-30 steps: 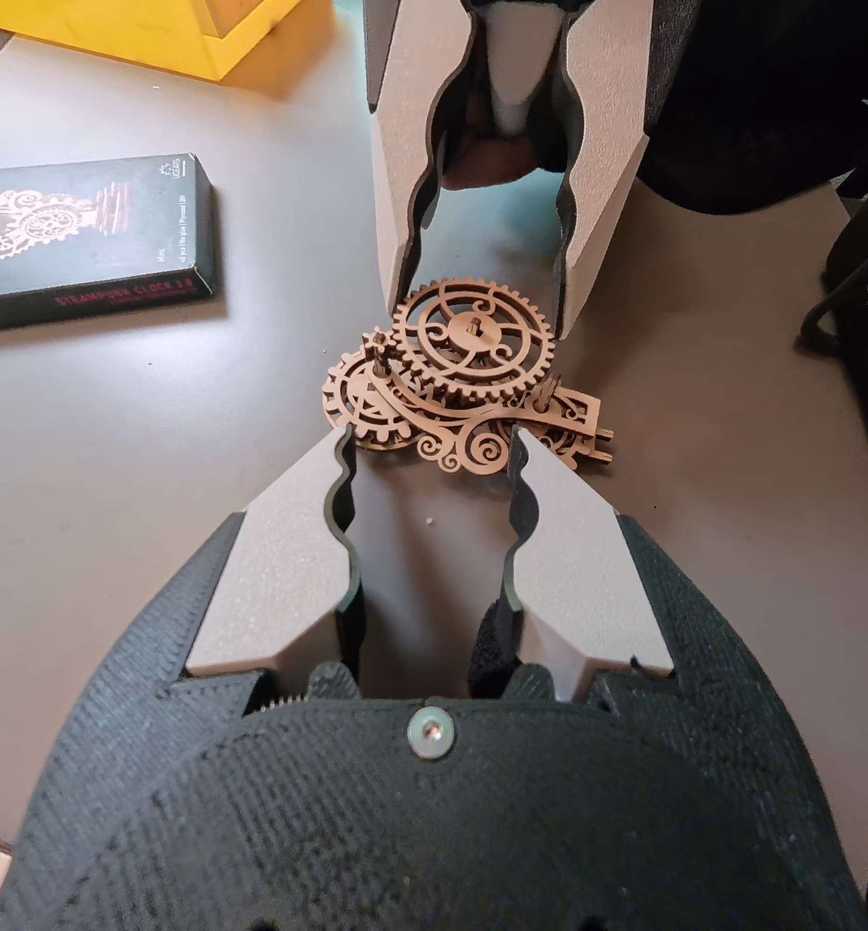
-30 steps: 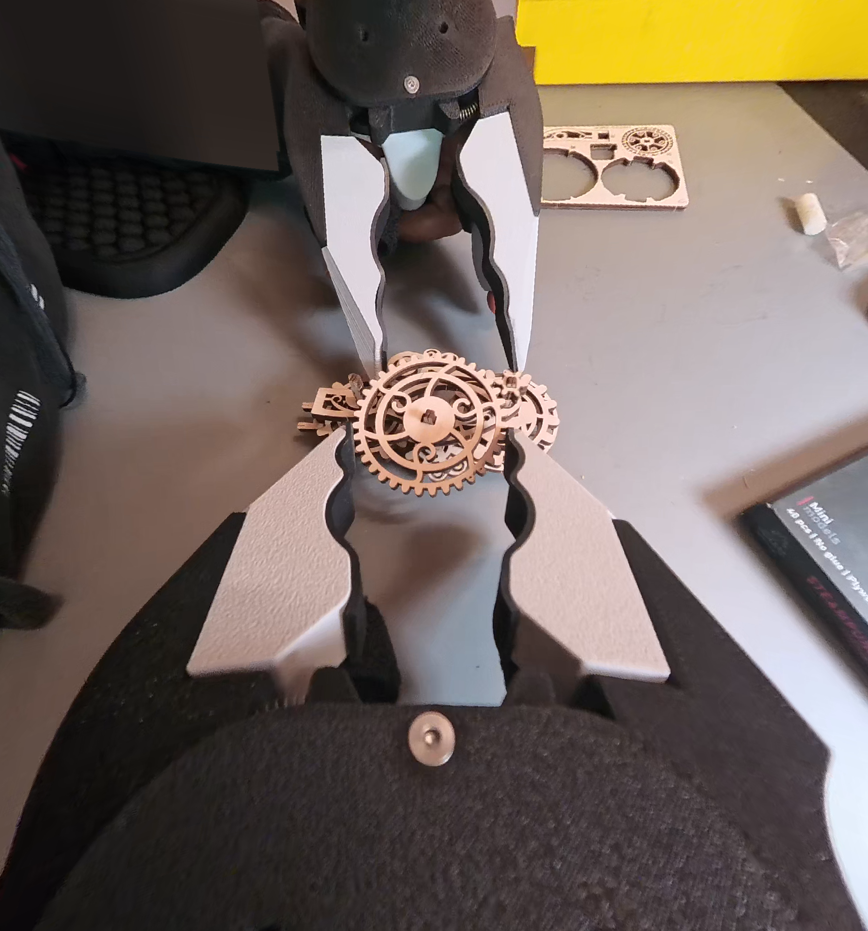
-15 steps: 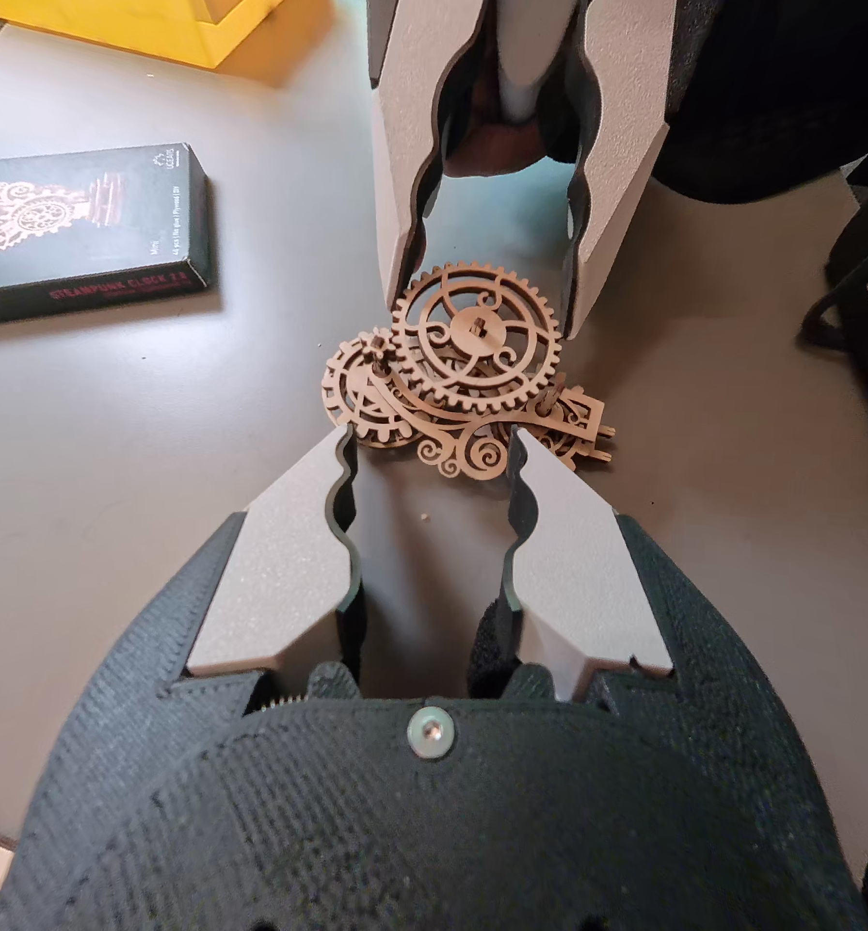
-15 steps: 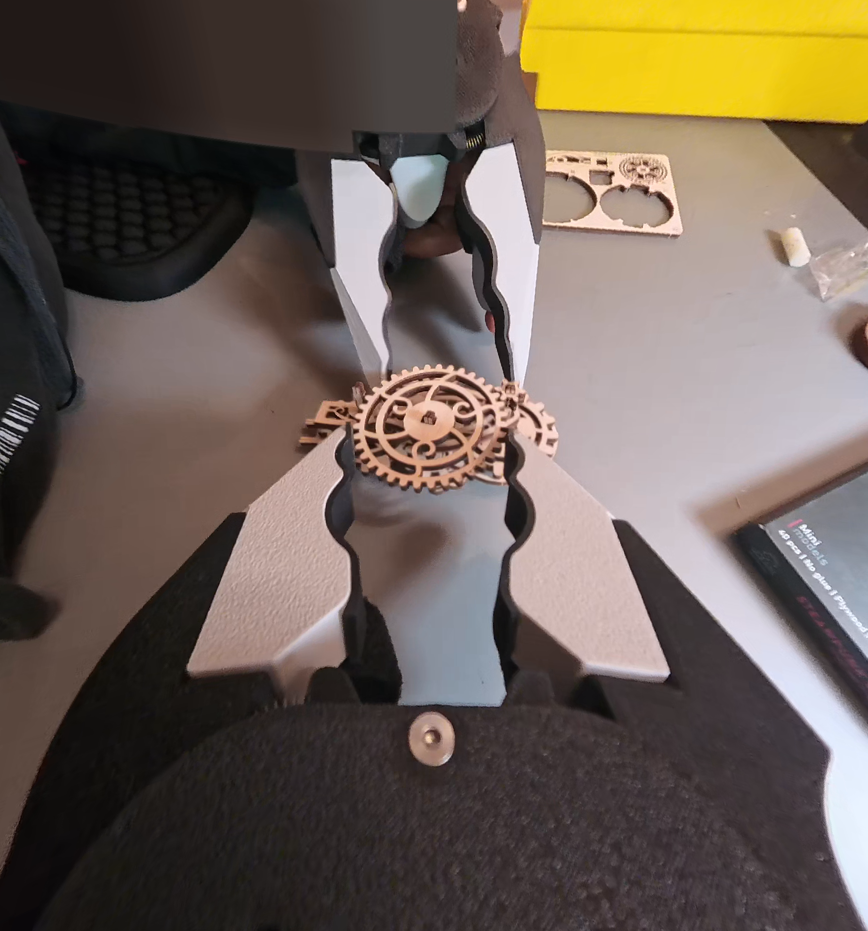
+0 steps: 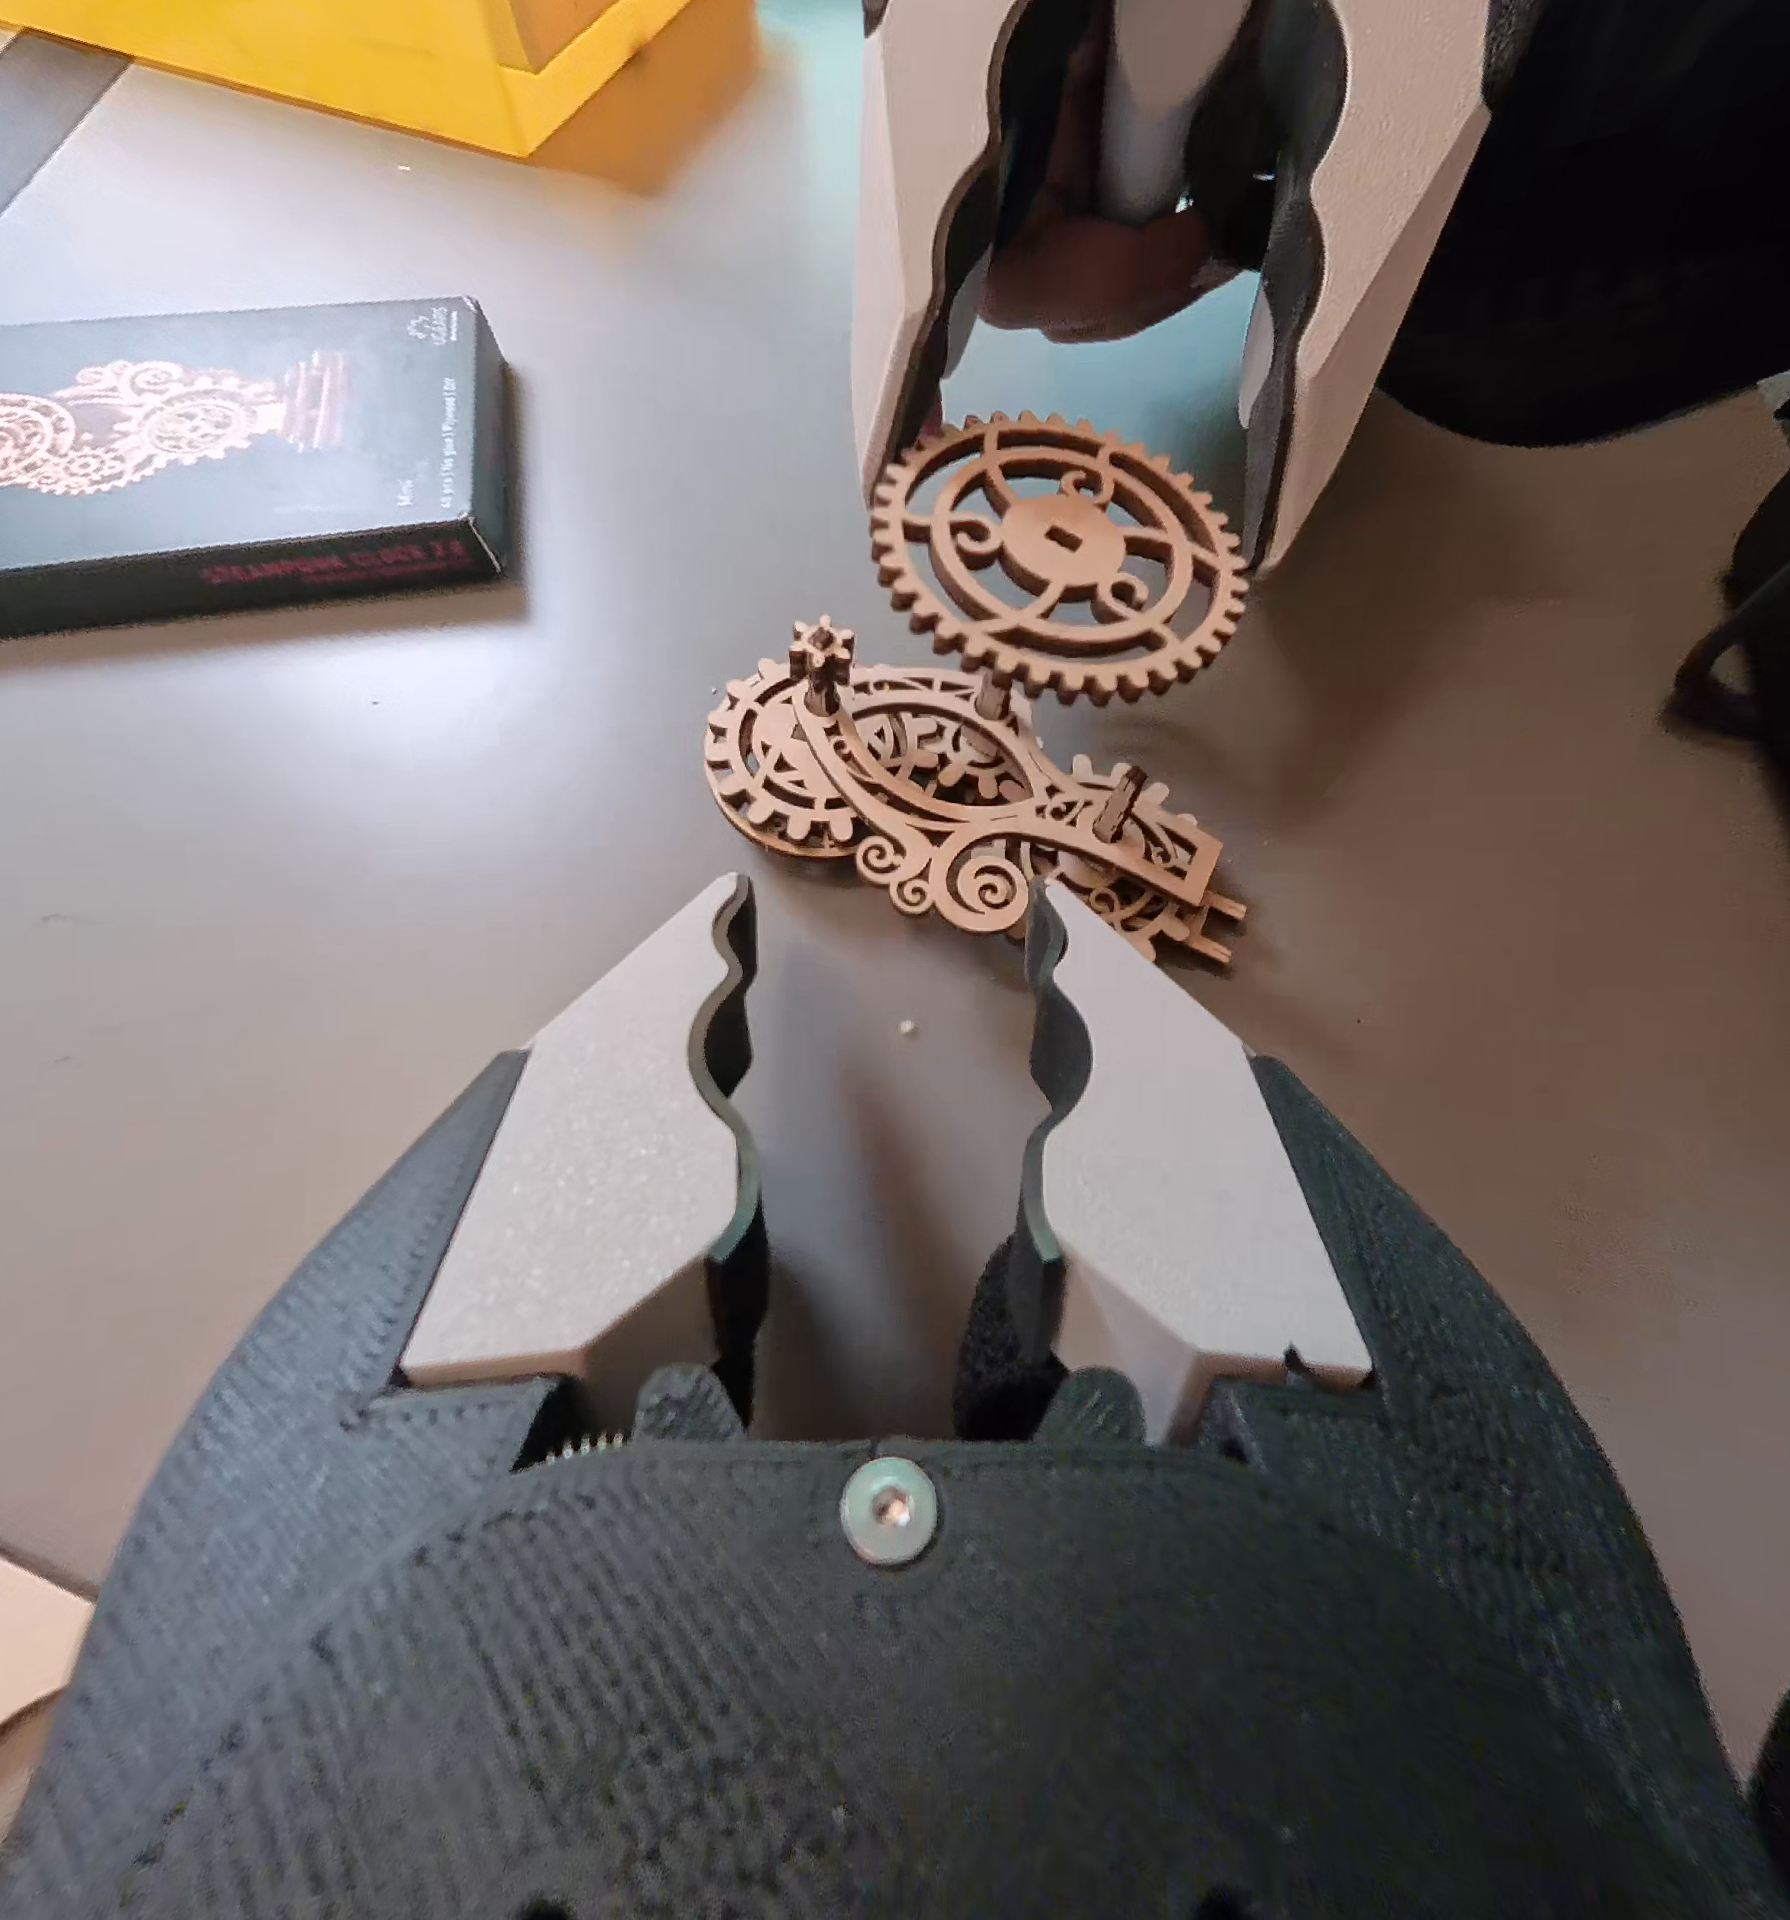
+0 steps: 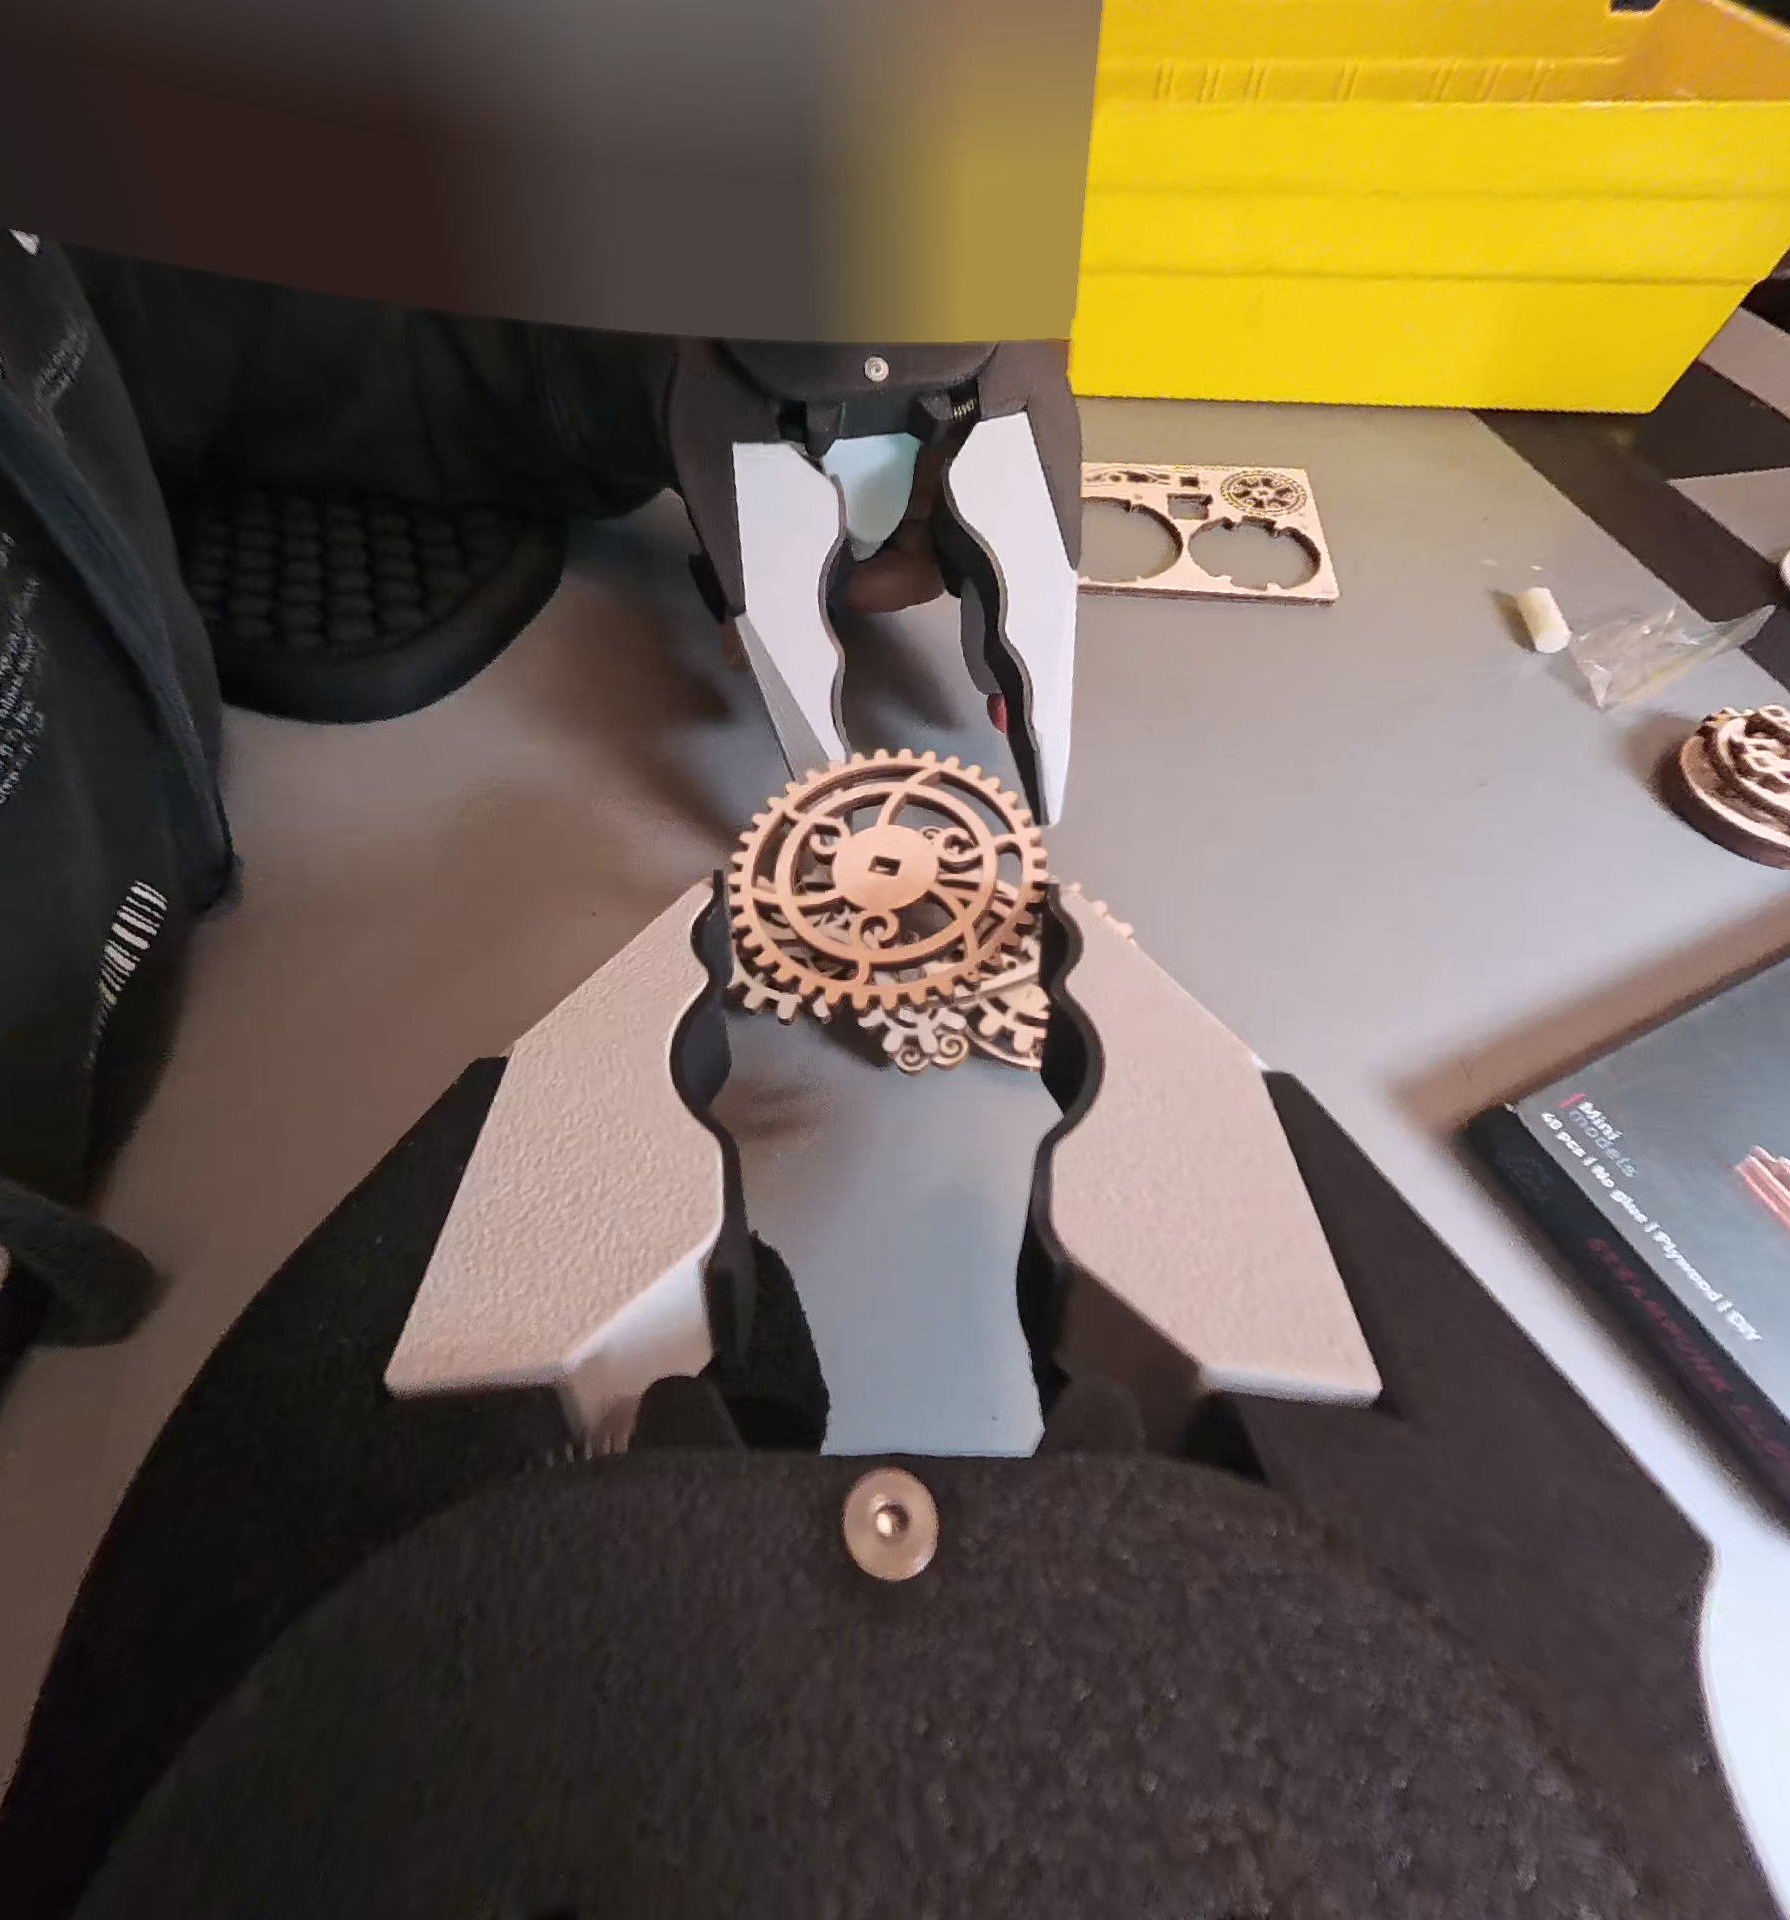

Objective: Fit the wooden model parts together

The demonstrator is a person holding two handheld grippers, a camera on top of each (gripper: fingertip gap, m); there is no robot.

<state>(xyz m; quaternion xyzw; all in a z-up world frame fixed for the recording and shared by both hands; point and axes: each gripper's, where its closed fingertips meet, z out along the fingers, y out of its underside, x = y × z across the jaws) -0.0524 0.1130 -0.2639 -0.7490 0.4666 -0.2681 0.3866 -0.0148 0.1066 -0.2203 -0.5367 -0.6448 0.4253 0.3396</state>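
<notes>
A large wooden gear (image 5: pixel 1057 551) hangs tilted in the air, pinched at its rim between the fingers of my right gripper (image 6: pixel 886 904). In the right wrist view the gear (image 6: pixel 880 883) sits between my fingertips and covers most of what lies below. The flat wooden gear model (image 5: pixel 953 810) lies on the grey table just below and in front of the gear, with two short pegs standing up. My left gripper (image 5: pixel 886 904) is open and empty, its tips at the model's near edge. It faces the right gripper (image 5: pixel 1078 499) across the model.
A black model box (image 5: pixel 195 468) lies left of the model. A yellow bin (image 6: pixel 1442 208) stands at the back. A punched-out wooden sheet (image 6: pixel 1208 530), a small plastic bag (image 6: pixel 1649 644) and a round wooden assembly (image 6: pixel 1774 769) lie to the right. A black bag (image 6: pixel 39 727) is on the left. The tips of one gripper are about 7 cm away from the tips of the other.
The right gripper has lifted the large gear up off the model's peg and tilted it. The model stays on the table. The left gripper has hardly moved.
</notes>
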